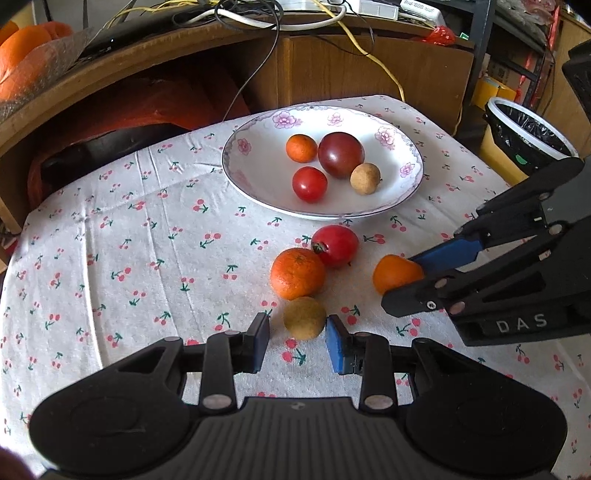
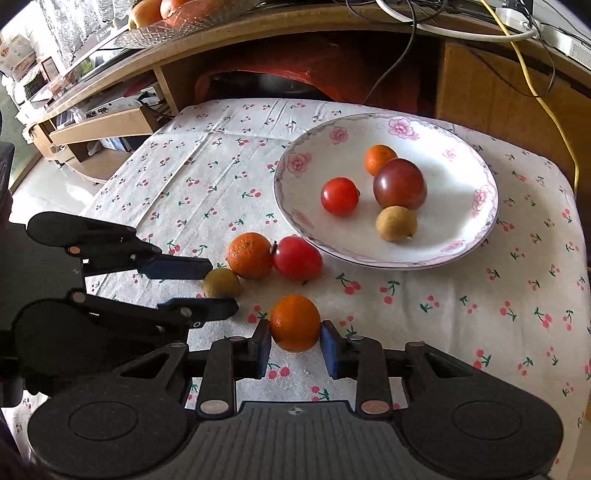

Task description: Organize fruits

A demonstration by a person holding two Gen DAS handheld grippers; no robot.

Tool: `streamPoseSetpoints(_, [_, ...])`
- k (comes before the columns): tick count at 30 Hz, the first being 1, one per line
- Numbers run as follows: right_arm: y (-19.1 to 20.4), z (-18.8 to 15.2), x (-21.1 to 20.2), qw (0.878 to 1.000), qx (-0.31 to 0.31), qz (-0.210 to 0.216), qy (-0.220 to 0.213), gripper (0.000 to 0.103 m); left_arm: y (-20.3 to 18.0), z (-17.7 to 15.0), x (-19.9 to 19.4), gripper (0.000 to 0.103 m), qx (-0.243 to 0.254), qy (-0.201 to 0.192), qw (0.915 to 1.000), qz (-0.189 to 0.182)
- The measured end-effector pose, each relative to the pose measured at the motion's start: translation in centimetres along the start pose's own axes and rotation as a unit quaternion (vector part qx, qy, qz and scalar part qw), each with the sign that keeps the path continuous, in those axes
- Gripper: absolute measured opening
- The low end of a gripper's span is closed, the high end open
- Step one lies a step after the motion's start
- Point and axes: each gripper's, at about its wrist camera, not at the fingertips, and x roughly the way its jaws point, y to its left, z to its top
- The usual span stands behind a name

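Observation:
A flowered white plate (image 1: pixel 255 166) (image 2: pixel 458 218) holds a small orange, a dark plum-coloured fruit, a red tomato and a tan longan. Loose on the cherry-print cloth lie a mandarin (image 1: pixel 297 273) (image 2: pixel 249 254) touching a red tomato (image 1: pixel 336 245) (image 2: pixel 297 258). My left gripper (image 1: pixel 298 334) (image 2: pixel 225 286) stands open around a second longan (image 1: pixel 304 317) (image 2: pixel 221 282); the right pad touches it and the left pad is slightly apart from it. My right gripper (image 2: pixel 295 345) (image 1: pixel 399 282) has both pads against a small orange (image 2: pixel 295 323) (image 1: pixel 395 273) resting on the cloth.
A wooden desk (image 1: pixel 332 70) with cables stands behind the table. A lined waste bin (image 1: pixel 532 136) sits off the table's right side. A glass bowl of oranges (image 2: pixel 166 18) is on the desk. The cloth (image 1: pixel 110 258) left of the fruit is bare.

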Motion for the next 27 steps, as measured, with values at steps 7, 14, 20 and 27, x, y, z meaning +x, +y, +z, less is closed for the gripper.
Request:
streamPoseSetpoints(7, [-0.2,-0.1,-0.2,1.000,-0.004,-0.005,0.002,0.025,-0.4,0.3,0.1,0.033,-0.007,0.001,1.0000,0.000])
streamPoseSetpoints(14, [-0.2,-0.7,-0.7,1.000,-0.008,-0.008,0.006,0.025,-1.5,0.0,-1.0,0.033,0.005,-0.001,1.0000,-0.008])
streamPoseSetpoints(20, [-0.3,-0.6,-1.2,1.000,-0.010,-0.012,0.001,0.025,-2.4,0.3,-1.8,0.033,0.015,-0.003,0.9997,-0.016])
streamPoseSetpoints(27, [-0.1,-0.5,-1.1,1.000,-0.015,-0.017,0.003,0.025,-2.3,0.4,-1.7,0.033,0.013,-0.002,0.9999,-0.009])
